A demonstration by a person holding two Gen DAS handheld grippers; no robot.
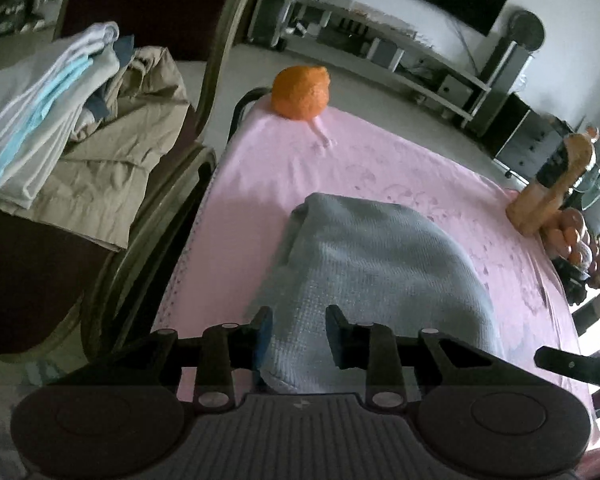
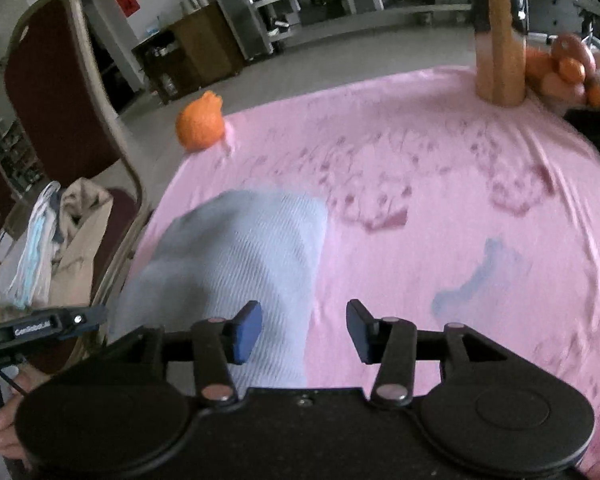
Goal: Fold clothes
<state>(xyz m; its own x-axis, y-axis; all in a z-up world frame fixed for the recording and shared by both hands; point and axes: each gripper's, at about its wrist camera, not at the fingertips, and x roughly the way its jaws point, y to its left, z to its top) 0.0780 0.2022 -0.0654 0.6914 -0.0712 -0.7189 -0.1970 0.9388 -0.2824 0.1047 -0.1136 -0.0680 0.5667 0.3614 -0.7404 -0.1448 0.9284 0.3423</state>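
Both my left claw (image 1: 298,330) and right claw (image 2: 304,330) are released above the folded grey knit garment (image 1: 364,264); my left claw's side label is too blurred to read.

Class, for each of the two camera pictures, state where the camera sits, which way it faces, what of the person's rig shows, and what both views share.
Left wrist: sits on the left tool, facing forward over the grey-blue knitted garment, open fingers astride its near edge; the right tool's tip shows at right.
Right wrist: sits on the right tool, open, facing the pink tablecloth beside the garment; the left tool shows at left.
Shared: garment, tablecloth, orange fruit, chair's clothes pile.
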